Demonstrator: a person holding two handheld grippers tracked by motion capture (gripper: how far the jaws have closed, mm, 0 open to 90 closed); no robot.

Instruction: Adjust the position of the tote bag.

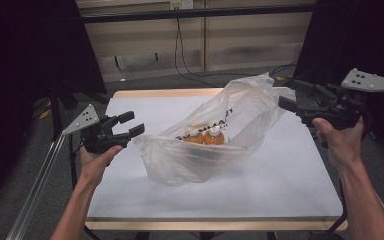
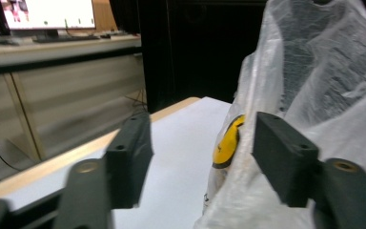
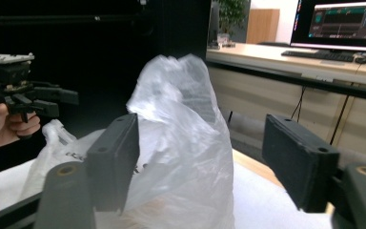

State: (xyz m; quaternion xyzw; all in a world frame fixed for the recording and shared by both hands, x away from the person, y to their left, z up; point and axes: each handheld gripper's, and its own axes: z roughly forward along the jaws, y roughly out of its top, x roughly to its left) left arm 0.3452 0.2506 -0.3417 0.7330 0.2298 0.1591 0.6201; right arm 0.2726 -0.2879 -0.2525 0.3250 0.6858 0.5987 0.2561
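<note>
1. Between the two grippers, a translucent plastic bag (image 1: 215, 135) is sitting on the white table (image 1: 290, 185), slumping with its mouth facing the left gripper (image 1: 125, 125) and its tall crumpled end rising towards the right gripper (image 1: 292, 104)

2. Inside the bag, ahead and to the right of the left gripper, two orange bottles (image 1: 205, 135) with pale caps are lying side by side against the film; the left gripper view is catching a yellow and black label (image 2: 226, 143) through the plastic

3. Left gripper jaws are standing well apart with nothing between them; the right-hand pad is sitting just beside the bag's edge, and I cannot tell whether it is brushing the film

4. Right gripper jaws are also standing wide, holding nothing, with the bag's peak (image 3: 181, 119) showing through the gap farther off

5. Judging from this, the bag is being left to settle with both grippers off it, and the step is going well if each gripper is drawing clear without snagging loose film

6. Watching the tall end is wise, since it may be sagging over the bottles
</note>
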